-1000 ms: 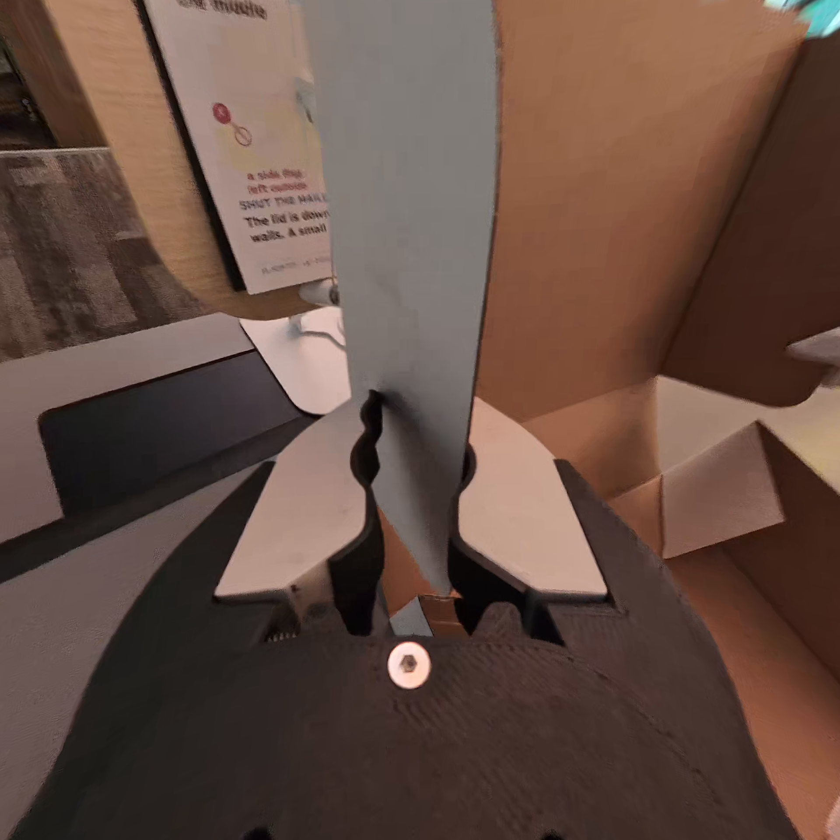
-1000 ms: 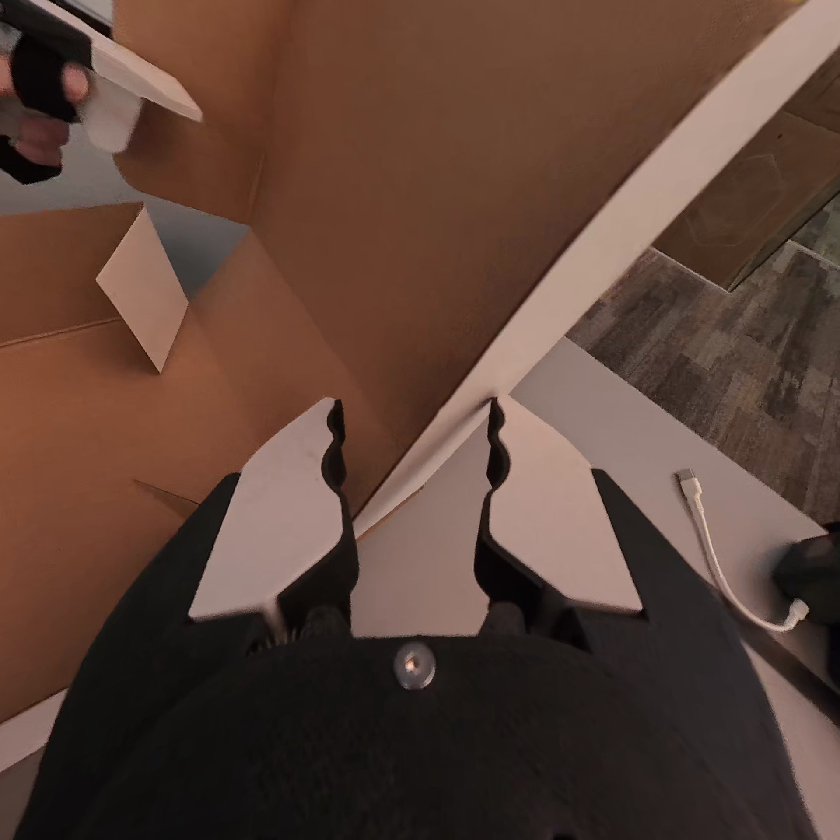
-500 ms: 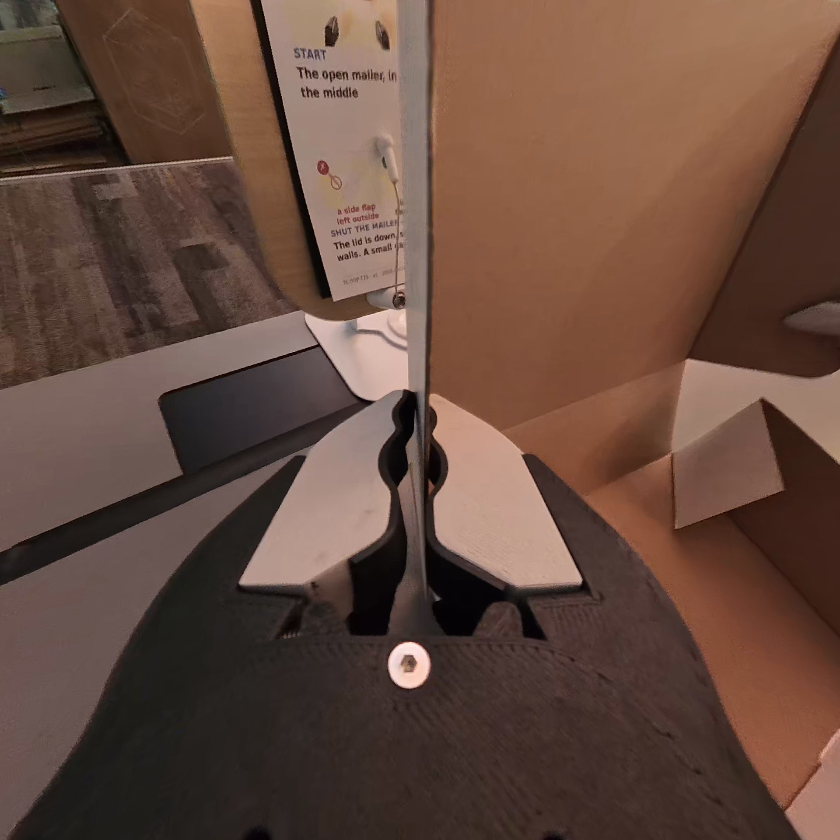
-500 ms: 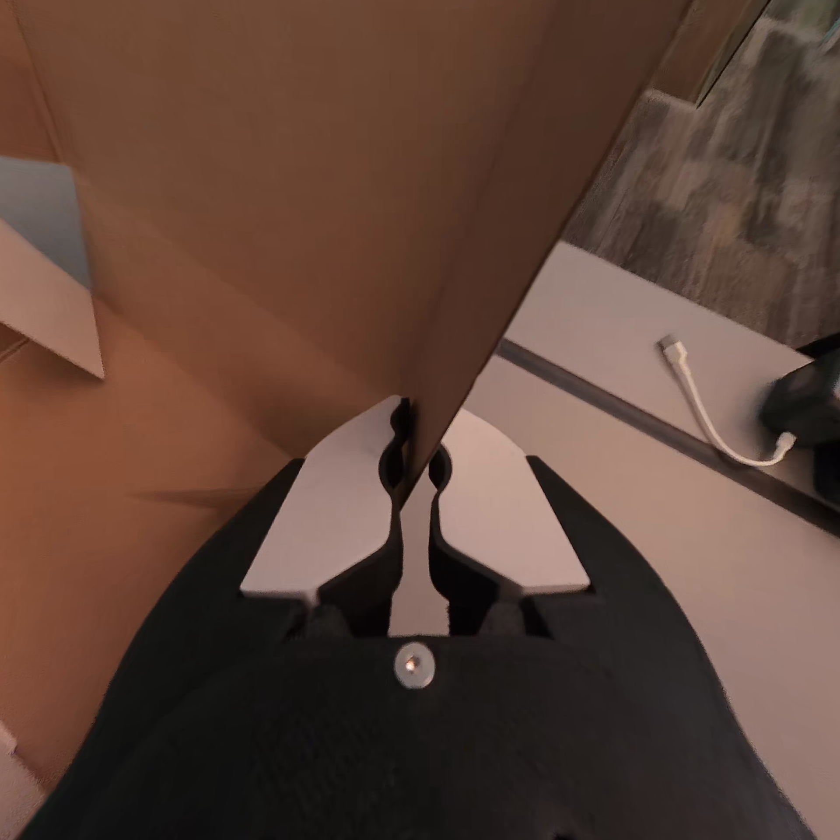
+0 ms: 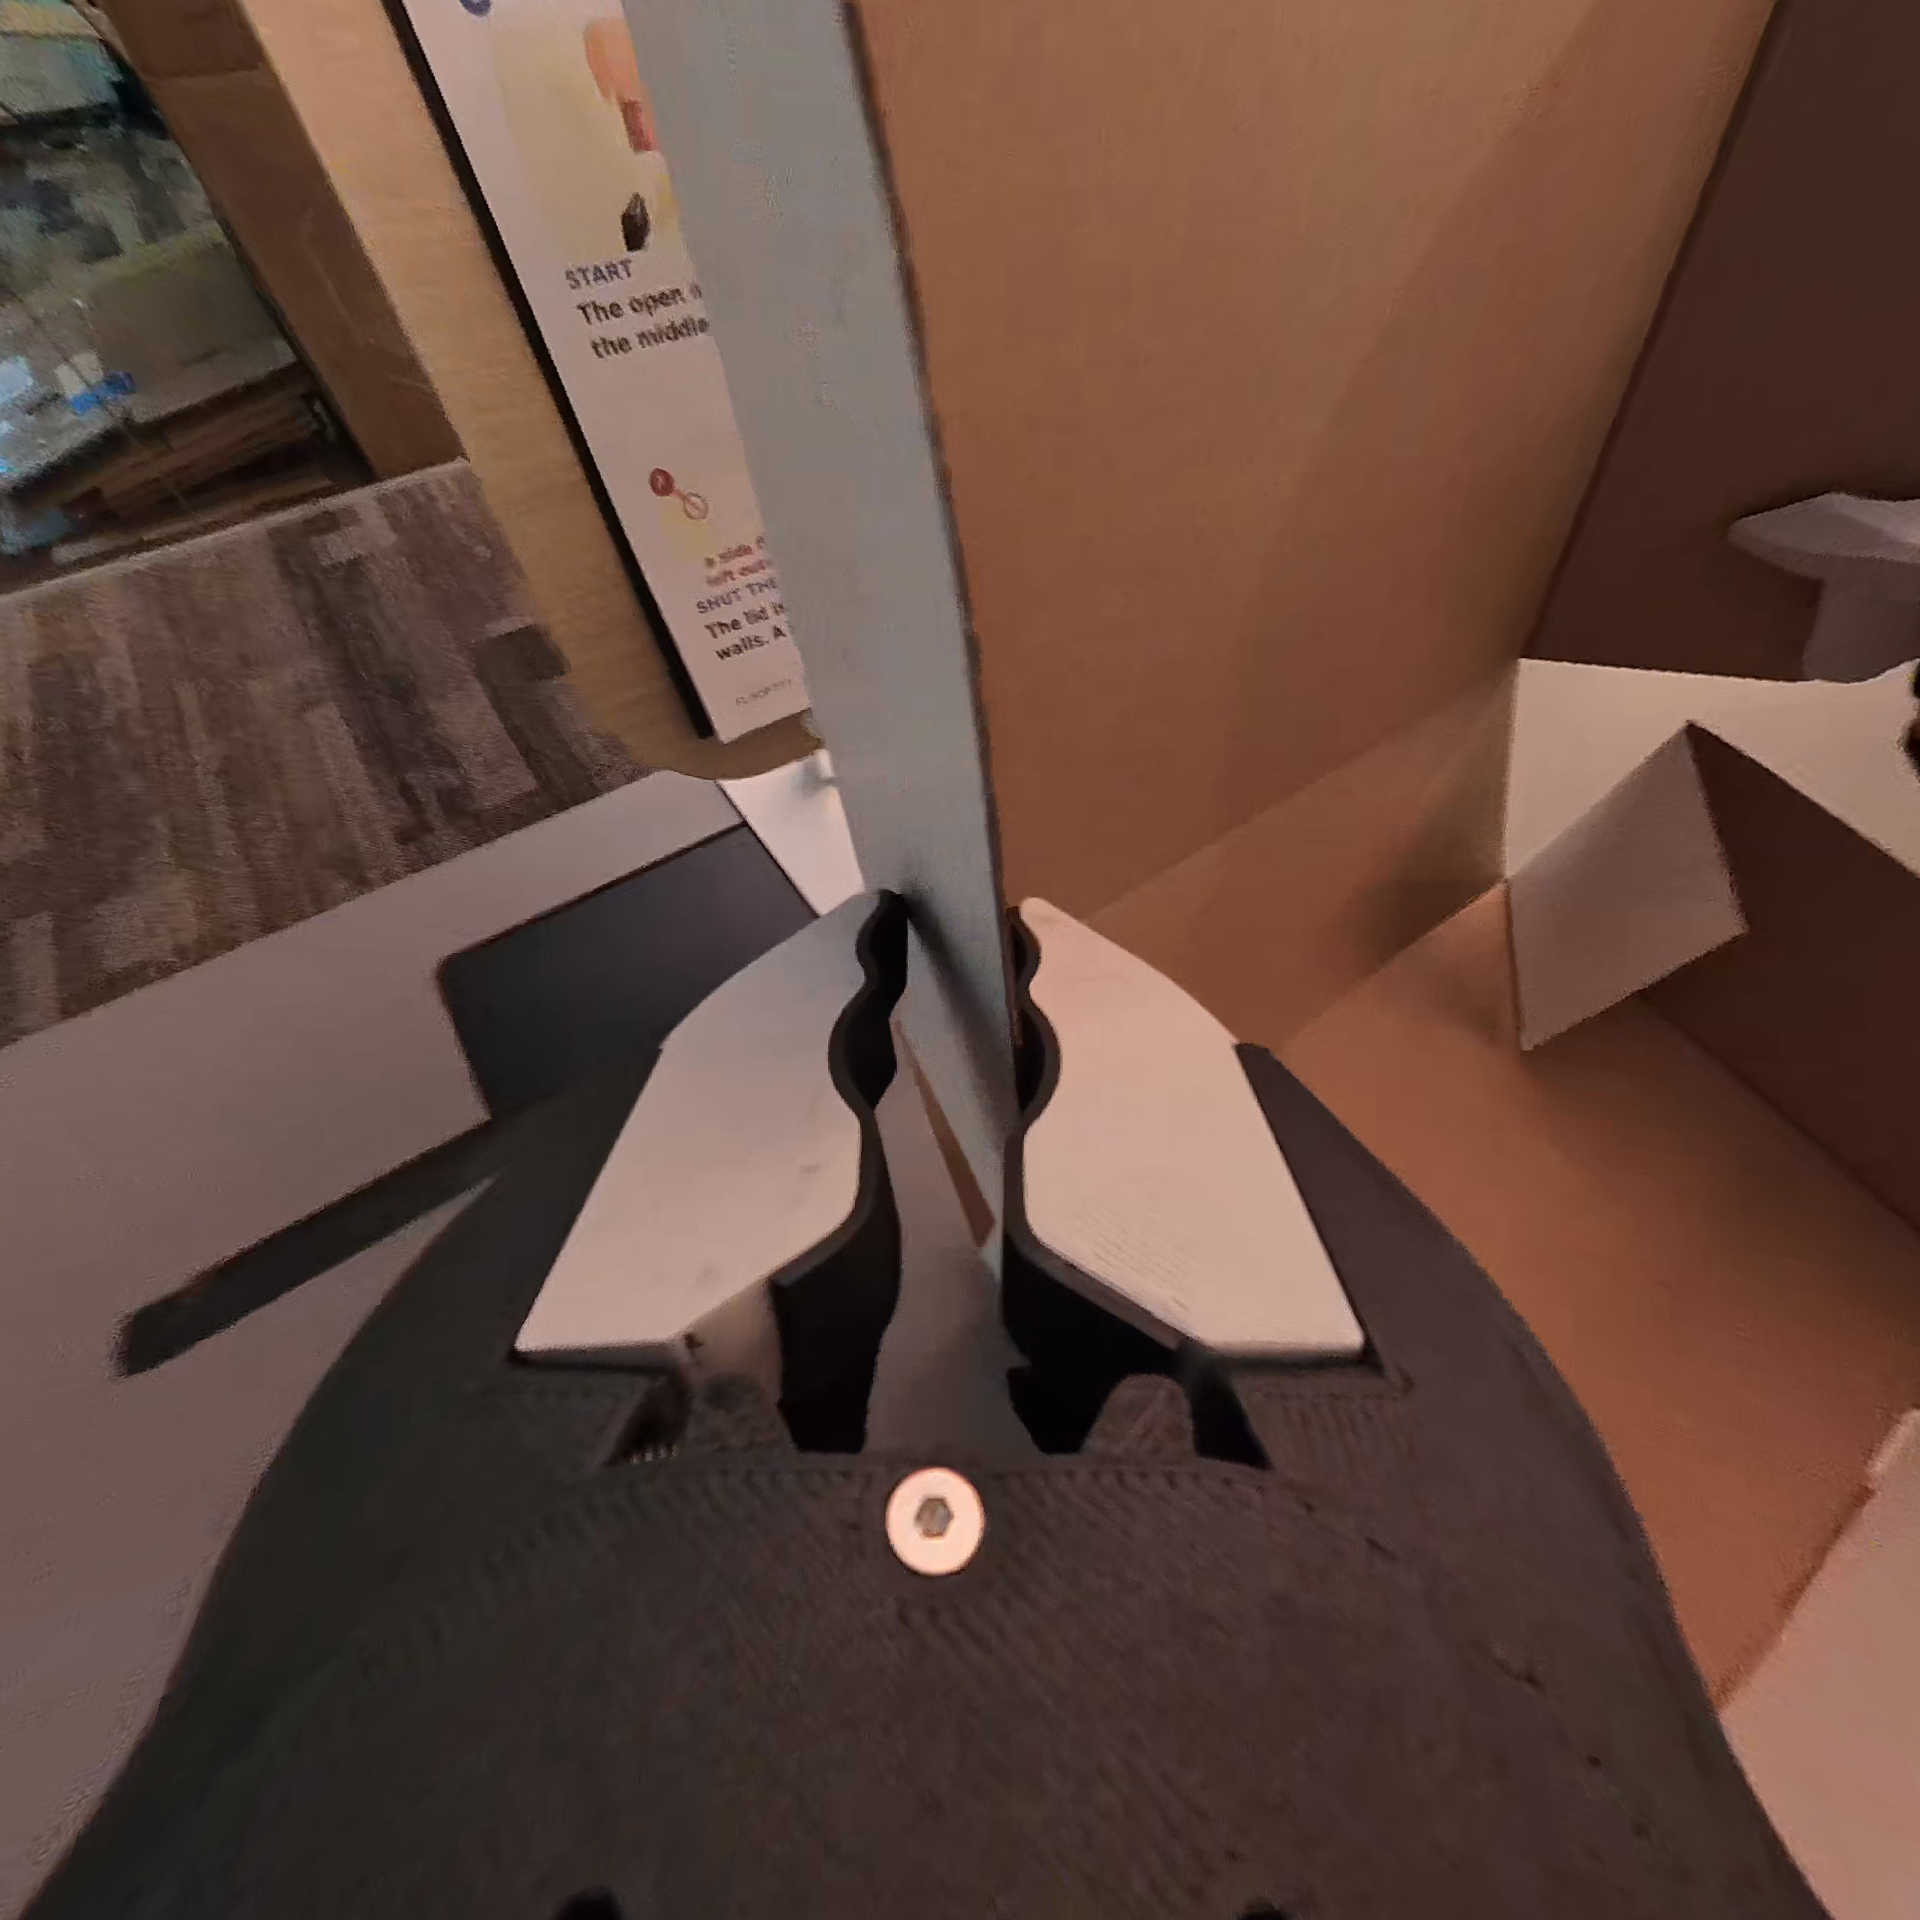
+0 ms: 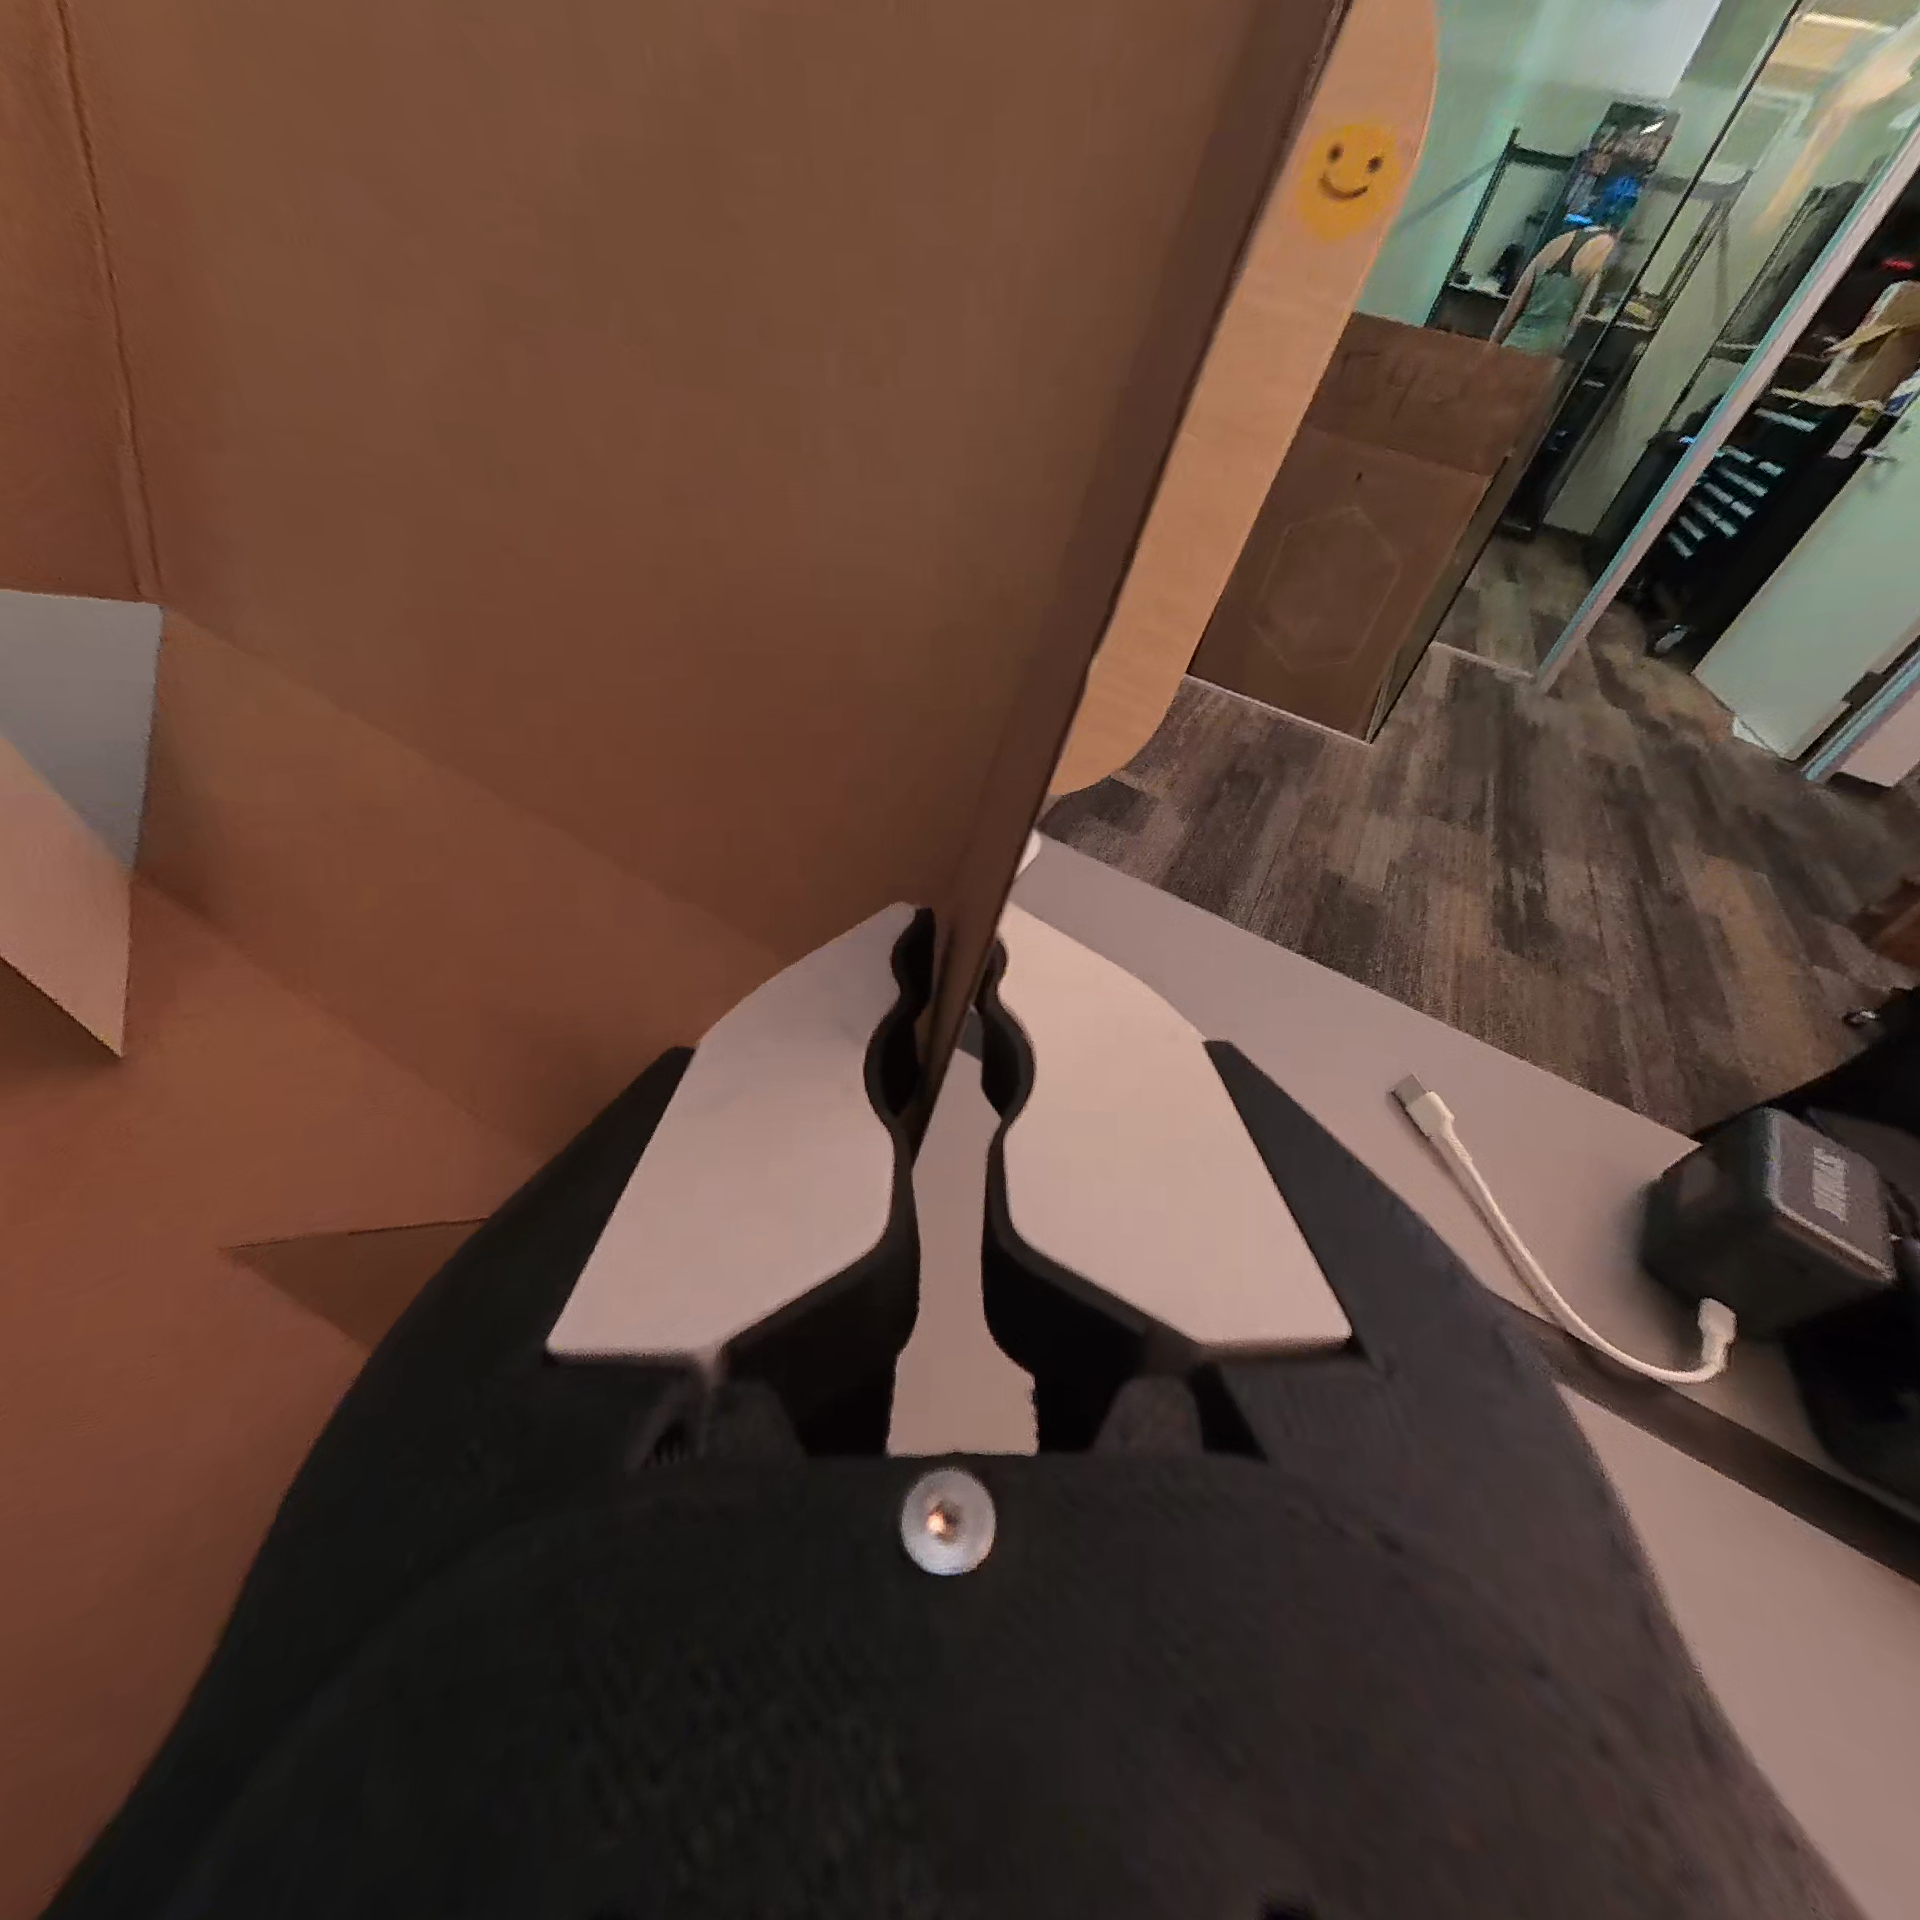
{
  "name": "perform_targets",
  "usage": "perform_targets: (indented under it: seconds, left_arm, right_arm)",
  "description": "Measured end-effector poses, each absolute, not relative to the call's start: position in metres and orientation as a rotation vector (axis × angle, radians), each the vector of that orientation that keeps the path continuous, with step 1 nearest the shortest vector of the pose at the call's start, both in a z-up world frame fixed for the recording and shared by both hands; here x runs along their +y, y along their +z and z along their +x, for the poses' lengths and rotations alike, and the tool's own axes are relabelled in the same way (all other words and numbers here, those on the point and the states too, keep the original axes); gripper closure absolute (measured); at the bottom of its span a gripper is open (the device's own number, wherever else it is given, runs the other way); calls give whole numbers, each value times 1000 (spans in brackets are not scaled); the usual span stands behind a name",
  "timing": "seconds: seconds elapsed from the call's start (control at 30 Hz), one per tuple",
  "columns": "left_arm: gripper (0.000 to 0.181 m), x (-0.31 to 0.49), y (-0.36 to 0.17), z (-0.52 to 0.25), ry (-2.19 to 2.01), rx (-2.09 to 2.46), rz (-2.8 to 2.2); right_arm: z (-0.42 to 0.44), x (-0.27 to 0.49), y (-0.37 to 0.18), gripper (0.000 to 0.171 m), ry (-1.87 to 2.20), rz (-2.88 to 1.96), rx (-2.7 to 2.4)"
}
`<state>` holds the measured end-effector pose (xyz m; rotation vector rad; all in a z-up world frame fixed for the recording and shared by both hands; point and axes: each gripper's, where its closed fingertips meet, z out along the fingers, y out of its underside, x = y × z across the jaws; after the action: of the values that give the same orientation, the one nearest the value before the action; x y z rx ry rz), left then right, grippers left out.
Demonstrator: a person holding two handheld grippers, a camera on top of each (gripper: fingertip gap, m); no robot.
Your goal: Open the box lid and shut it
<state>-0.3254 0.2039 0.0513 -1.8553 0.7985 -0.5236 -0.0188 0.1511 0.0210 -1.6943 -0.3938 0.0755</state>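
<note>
In the left wrist view, the left gripper [image 5: 954, 961] stands with its two white fingers [image 5: 1143, 1122] narrowly parted around the raised cardboard lid [image 5: 1299, 436] of the mailer box [image 5: 1558, 1195]. The lid's left side flap [image 5: 852, 520], grey-blue on its outer face, runs up between the jaws. It lies against the right-hand finger, while a slim gap shows on the other side, so whether the grip is firm cannot be told. The lid stands nearly upright over the open box tray. A folded inner flap [image 5: 1621, 914] juts up at the box's far right wall. Beyond the lid, an instruction card [image 5: 634, 416] on a stand sits near the far edge of the grey table [image 5: 208, 1091], with a dark inset panel [image 5: 603, 987] in front of it.

In the right wrist view, the right gripper [image 6: 951, 961] has its jaws drawn close on the lid's right edge [image 6: 1132, 520], the cardboard passing between the fingertips, which look pinched onto it. The brown inside of the lid fills the left of this view, with the box floor [image 6: 260, 1143] below it. A white cable [image 6: 1507, 1216] and a small black device [image 6: 1787, 1236] lie toward the right edge of the table. A yellow smiley sticker [image 6: 1348, 182] sits on a wooden panel behind.

Judging by this, the opening half is done: the lid is up and the tray exposed. What remains is lowering the lid and tucking its flaps into the walls.
</note>
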Motion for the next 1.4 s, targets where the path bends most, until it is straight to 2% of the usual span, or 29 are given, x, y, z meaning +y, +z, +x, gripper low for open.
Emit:
perform_targets:
  seconds: [0.13, 0.4, 0.6, 0.73, 0.87, 1.1, 1.4]
  left_arm:
    - [153, 196, 41, -321, -665, 833, -1915]
    - [153, 186, 13, -318, -636, 967, -2042]
    - [159, 194, 14, -320, -625, 921, -2038]
    - [172, 204, 16, -329, -548, 901, -2004]
    - [177, 210, 20, -331, -507, 879, -1968]
    - [178, 224, 39, -337, -411, 804, -1830]
    - [178, 235, 20, -341, -442, 774, -1894]
  right_arm:
    - [-22, 155, 11, 160, 60, -1711, -423]
    - [-28, 157, -13, 145, -102, -1789, -568]
    - [-31, 157, -13, 138, -186, -1793, -603]
    - [-30, 157, -12, 138, -179, -1789, -593]
    - [-28, 156, -9, 138, -140, -1775, -572]
    - [-37, 151, 11, 140, 1, -1681, -539]
    - [-30, 158, -5, 143, 35, -1698, -536]
